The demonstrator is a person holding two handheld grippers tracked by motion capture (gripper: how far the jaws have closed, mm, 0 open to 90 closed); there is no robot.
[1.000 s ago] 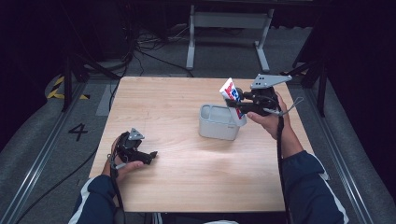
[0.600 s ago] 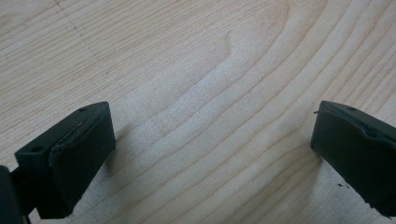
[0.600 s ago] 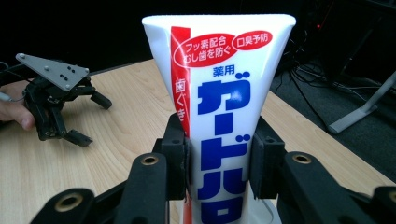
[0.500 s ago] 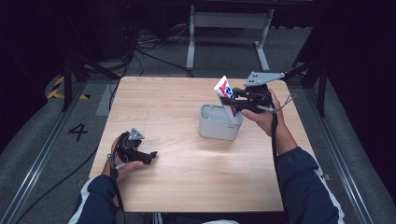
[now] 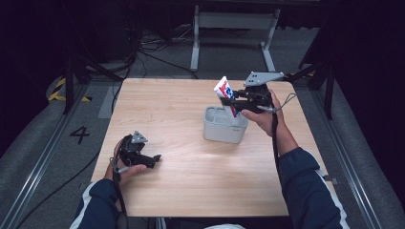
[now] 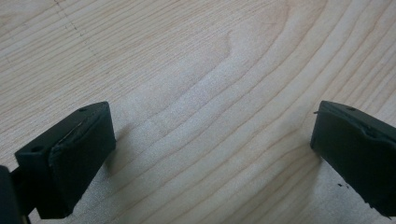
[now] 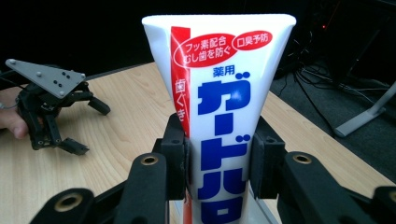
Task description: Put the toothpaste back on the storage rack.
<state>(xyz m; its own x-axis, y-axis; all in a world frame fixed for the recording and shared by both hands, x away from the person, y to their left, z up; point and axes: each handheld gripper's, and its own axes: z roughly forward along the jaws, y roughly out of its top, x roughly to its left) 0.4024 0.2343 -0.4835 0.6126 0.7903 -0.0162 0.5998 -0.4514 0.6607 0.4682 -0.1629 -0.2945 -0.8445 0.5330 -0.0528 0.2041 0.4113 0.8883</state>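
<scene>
One toothpaste tube (image 5: 225, 93), pinched by the right tongs (image 5: 229, 101), rides higher above the bin (image 5: 224, 130); left tongs (image 5: 152, 160) spread.

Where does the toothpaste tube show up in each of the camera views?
High view: the toothpaste tube stands right of centre, tilted, over the grey bin, held by the right gripper.
Left gripper view: not in it.
Right gripper view: the tube stands upright at centre, clamped between the jaws.
Shared landmark: the wooden table.

Lower end of the toothpaste tube (image 7: 219, 116) cut off by the right gripper view's bottom edge, behind the jaws.
</scene>
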